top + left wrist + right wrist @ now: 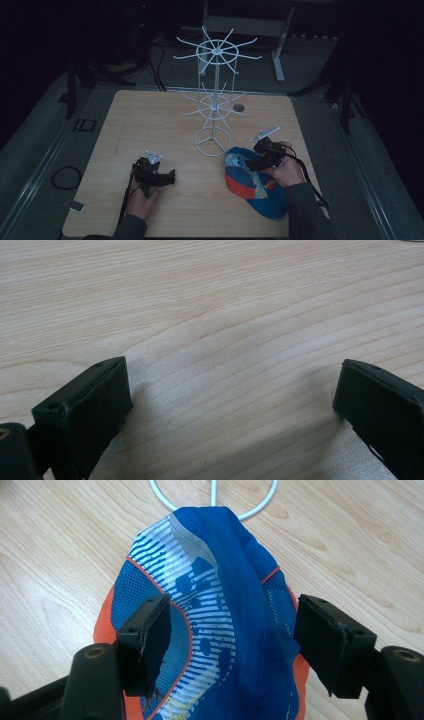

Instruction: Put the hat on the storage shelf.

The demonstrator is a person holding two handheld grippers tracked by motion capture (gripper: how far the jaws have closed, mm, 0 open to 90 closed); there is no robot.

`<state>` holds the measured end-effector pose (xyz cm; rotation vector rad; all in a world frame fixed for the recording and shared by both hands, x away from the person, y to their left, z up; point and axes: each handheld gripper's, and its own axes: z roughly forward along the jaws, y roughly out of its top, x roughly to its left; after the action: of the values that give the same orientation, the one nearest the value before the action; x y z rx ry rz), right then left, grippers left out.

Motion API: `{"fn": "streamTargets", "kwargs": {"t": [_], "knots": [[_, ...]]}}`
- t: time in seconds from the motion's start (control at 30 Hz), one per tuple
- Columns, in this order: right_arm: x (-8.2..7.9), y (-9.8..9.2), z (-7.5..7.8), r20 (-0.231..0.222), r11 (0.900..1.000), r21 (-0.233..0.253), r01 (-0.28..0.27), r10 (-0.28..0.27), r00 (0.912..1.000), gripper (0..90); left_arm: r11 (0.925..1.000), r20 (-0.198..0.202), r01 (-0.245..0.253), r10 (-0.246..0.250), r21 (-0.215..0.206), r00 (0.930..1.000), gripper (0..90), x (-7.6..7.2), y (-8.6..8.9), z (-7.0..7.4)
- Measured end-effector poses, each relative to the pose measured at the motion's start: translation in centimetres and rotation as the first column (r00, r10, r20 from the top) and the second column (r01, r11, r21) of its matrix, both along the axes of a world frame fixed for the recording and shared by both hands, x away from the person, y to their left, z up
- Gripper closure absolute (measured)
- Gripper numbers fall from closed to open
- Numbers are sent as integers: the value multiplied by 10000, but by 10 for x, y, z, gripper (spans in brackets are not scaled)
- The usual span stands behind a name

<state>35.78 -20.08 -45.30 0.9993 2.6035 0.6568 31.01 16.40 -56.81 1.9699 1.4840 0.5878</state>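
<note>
Blue and orange cap [255,186] lying on the table [165,125] at lower right of the high view, just beside the white wire rack [214,90] base. Right gripper [232,630] spread wide, straddling the cap's crown. Left gripper [232,390] at lower left, spread over bare wood, holding nothing.

The bench [225,305] is pale wood-grain laminate, smooth with a soft sheen. The cap [220,625] is cloth: blue woven fabric with printed white stripes, open mesh panels at the sides and orange edging, all matt. The right claw [232,640] and left claw [230,405] have matt black plastic jaws, and the stand [215,95] is thin wire coated glossy white.
</note>
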Motion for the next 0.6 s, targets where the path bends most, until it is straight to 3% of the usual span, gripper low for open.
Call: {"fn": "streamTargets", "kwargs": {"t": [0.6], "knots": [[12, 11, -5, -357, 9995, -272, -168, 158, 9992, 306, 10000, -21, 27, -27, 26, 10000, 24, 0, 0, 0]]}}
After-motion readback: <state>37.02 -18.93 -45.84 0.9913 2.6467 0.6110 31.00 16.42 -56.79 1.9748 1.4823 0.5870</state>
